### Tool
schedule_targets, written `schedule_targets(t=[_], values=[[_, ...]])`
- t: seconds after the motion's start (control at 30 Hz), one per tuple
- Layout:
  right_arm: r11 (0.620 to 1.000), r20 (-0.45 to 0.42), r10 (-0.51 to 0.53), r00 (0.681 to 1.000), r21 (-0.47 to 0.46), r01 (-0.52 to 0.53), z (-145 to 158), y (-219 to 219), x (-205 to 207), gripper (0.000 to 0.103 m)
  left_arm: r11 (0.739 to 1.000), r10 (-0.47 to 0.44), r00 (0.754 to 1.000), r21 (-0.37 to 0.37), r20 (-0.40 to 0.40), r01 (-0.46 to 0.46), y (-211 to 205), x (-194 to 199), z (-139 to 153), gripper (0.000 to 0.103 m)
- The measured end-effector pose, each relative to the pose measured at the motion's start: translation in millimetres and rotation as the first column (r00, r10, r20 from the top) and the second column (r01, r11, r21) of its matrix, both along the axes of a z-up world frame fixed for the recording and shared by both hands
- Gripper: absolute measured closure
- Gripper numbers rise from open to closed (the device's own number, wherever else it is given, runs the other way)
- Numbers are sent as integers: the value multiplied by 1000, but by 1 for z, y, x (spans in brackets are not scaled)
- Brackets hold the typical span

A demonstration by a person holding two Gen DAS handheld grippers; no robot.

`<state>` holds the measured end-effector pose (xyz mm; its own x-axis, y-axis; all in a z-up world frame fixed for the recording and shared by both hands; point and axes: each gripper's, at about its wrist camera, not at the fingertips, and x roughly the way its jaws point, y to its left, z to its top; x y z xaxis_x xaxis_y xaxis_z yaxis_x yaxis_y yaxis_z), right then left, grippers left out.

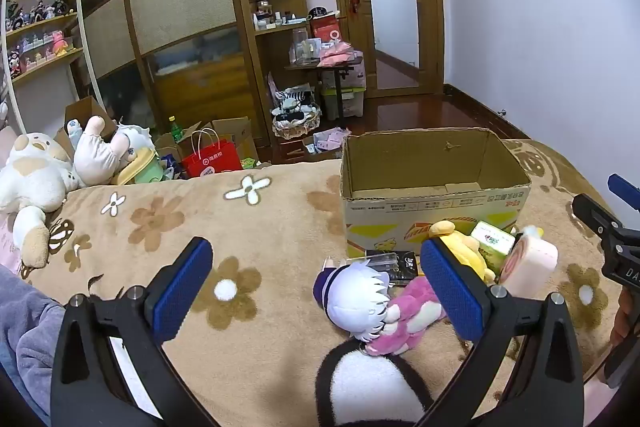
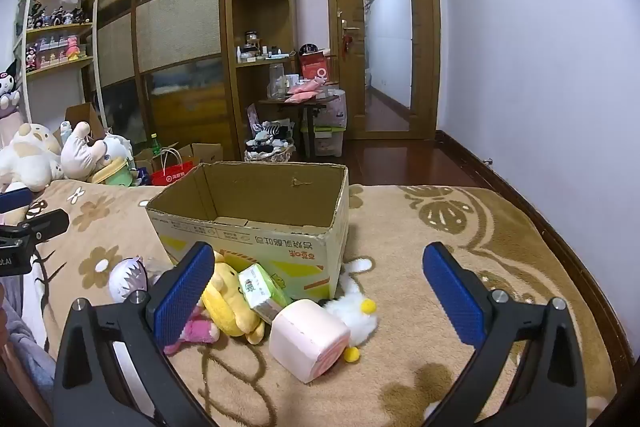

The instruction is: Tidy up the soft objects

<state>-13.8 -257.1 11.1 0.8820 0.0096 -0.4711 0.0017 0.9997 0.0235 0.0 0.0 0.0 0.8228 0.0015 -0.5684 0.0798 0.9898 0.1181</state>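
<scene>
An open, empty cardboard box [image 1: 436, 195] [image 2: 256, 223] stands on the flowered blanket. Soft toys lie in front of it: a white-haired doll [image 1: 356, 295] [image 2: 128, 277], a pink plush [image 1: 408, 315] [image 2: 196, 331], a yellow plush [image 1: 464, 243] [image 2: 230, 303], a green tissue pack [image 1: 492, 241] [image 2: 260, 291], a pink roll-cake cushion [image 1: 528, 263] [image 2: 306, 339] and a white plush with yellow balls [image 2: 356, 311]. A black-and-white plush [image 1: 368, 387] lies nearest. My left gripper [image 1: 316, 287] is open above the dolls. My right gripper [image 2: 320, 291] is open above the cushion.
The beige blanket [image 1: 240, 227] covers the bed. Large white plush toys [image 1: 36, 179] [image 2: 32, 155] lie at the far left edge. Beyond the bed are a red bag [image 1: 210, 157], boxes, a wardrobe, shelves and a door. A black flat case [image 1: 396, 263] lies by the box.
</scene>
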Motion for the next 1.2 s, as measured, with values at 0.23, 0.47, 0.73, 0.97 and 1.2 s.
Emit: schedule_targets(t=[0.23,0.47,0.73,0.97,1.2], values=[[1000,3,-1,1000,-4,1,0,0,0,0,1000,4,1000,0,6,-4,0,-2,1,1],[1000,7,-4,1000,-5,4,-1,1,0,0,1000,4,1000,0,8,-4,-4,1,-3,1],[1000,6,-2,1000,-4,2,-1,0,0,0,1000,4,1000,1,7,-4,-4,0,-6,1],[1000,5,-2,1000,-6,2,-2,1,0,0,1000,3,1000,3,4,-3,-4,1,-5,1],[1000,4,-2,1000,-6,2,-2,1,1,0,1000,5,1000,6,3,-5,-2,0,-2,1]])
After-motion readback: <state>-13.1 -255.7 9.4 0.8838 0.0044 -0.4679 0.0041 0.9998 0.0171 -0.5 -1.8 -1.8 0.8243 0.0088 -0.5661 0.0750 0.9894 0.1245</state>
